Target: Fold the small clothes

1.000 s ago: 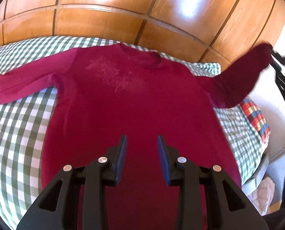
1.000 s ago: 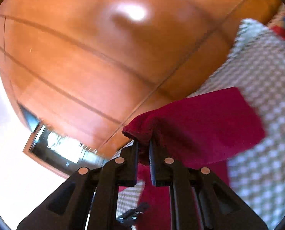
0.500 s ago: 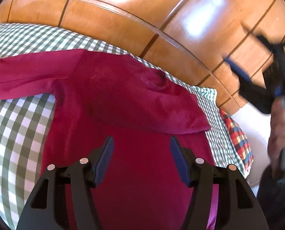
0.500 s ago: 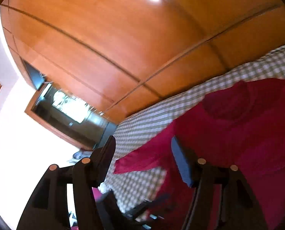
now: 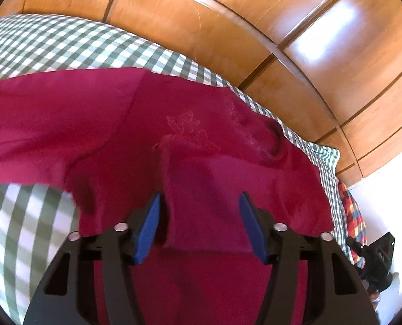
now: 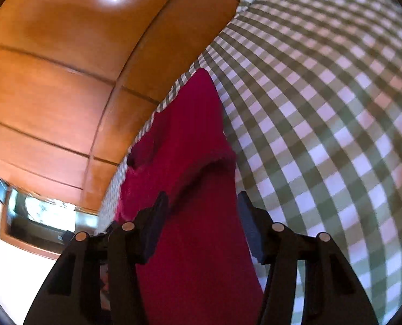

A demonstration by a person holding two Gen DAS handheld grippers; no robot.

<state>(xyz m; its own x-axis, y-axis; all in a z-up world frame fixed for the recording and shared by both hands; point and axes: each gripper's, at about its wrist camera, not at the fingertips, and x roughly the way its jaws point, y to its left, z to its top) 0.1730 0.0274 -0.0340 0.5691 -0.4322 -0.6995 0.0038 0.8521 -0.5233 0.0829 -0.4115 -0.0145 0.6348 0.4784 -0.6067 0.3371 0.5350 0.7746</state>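
Note:
A dark red long-sleeved sweater [image 5: 98, 124] lies flat on a green-and-white checked bedcover [image 5: 65, 46]. Its right sleeve [image 5: 206, 189] is folded across the chest, cuff edge toward the left. Its left sleeve [image 5: 25, 113] stretches out to the left. My left gripper [image 5: 199, 211] is open and empty, low over the folded sleeve. In the right wrist view my right gripper [image 6: 202, 216] is open and empty, just above the sweater [image 6: 190, 162], near a ribbed edge [image 6: 209, 162].
A glossy wooden headboard wall [image 5: 282, 21] runs behind the bed. A red plaid cloth [image 5: 353, 216] lies at the bed's right edge. The checked cover [image 6: 322, 108] spreads to the right of the sweater. A dark framed opening [image 6: 38, 216] shows at lower left.
The right gripper carried the right sleeve over the chest, opened and let it go, then swung down over the sweater. The left gripper opened wider and moved closer over the folded sleeve.

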